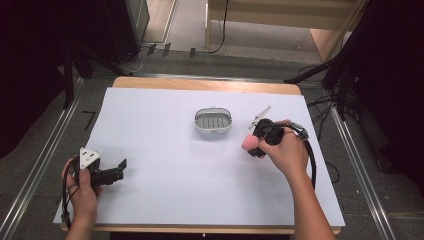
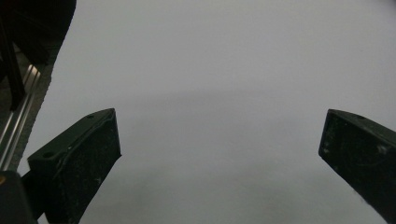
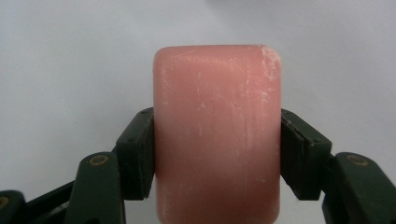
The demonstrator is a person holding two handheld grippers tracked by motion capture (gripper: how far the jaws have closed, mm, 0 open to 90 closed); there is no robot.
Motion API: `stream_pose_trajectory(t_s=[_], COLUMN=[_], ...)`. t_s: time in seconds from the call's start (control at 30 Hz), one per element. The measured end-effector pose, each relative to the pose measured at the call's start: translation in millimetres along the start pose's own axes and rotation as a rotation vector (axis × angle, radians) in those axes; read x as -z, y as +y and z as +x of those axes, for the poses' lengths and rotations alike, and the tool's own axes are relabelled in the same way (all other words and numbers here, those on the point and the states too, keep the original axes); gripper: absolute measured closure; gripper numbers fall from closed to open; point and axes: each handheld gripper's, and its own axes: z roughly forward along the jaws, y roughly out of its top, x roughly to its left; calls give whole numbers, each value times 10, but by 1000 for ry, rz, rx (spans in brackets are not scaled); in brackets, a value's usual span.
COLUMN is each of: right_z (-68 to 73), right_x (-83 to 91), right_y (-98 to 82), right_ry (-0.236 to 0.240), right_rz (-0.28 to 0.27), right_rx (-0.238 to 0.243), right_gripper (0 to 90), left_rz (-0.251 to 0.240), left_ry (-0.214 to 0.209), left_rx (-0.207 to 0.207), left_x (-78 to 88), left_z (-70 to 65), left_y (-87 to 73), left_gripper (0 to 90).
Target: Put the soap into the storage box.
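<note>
Two grippers in play, one per hand, over a table covered by a white sheet (image 1: 165, 190). Right gripper (image 1: 252, 145) clenched on a pink bar of soap (image 1: 248, 143), held on the right half of the sheet, just right of and a little nearer than the soap dish (image 1: 213, 121). Seen along the right gripper view: soap (image 3: 217, 135) pinched across its width, one black pad pressed flat on each long side, bar standing upright between them and reaching well past the pads, top corner scuffed white, faint scratches down the face, plain white sheet behind. Soap dish grey inside with slots, pale rim, set near the middle of the sheet toward the far edge, well apart from the left hand. Left gripper (image 1: 117, 170) down at the near left corner of the sheet, grey three-cornered plate (image 1: 88, 157) on top, cable trailing by the wrist. Jaws released, spread wide with nothing between them; in the left gripper view (image 2: 219, 154) just bare white sheet in the gap, dark floor and a metal rail (image 2: 16, 121) at the left edge. Soap not touching the dish.
</note>
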Motion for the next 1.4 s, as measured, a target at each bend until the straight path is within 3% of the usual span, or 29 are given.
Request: stream_pose_trajectory(t_s=[0.4,0.77,1.0,1.4], right_z=[72,112,165,200], right_x=[-56,-124,-164,-155], right_y=[200,400,552,779], right_ry=[35,81,82,91], right_rz=[-13,-7,-13,-28], right_rx=[106,160,210,251], right_gripper=[381,381,381,381], left_rz=[-2,-1,-1,-1], left_ry=[-1,0,0,-1], left_rx=[1,0,0,0], left_x=[0,1,0,-1], left_z=[0,1,1,2], left_y=[0,0,0,1], left_gripper=[0,0,0,0])
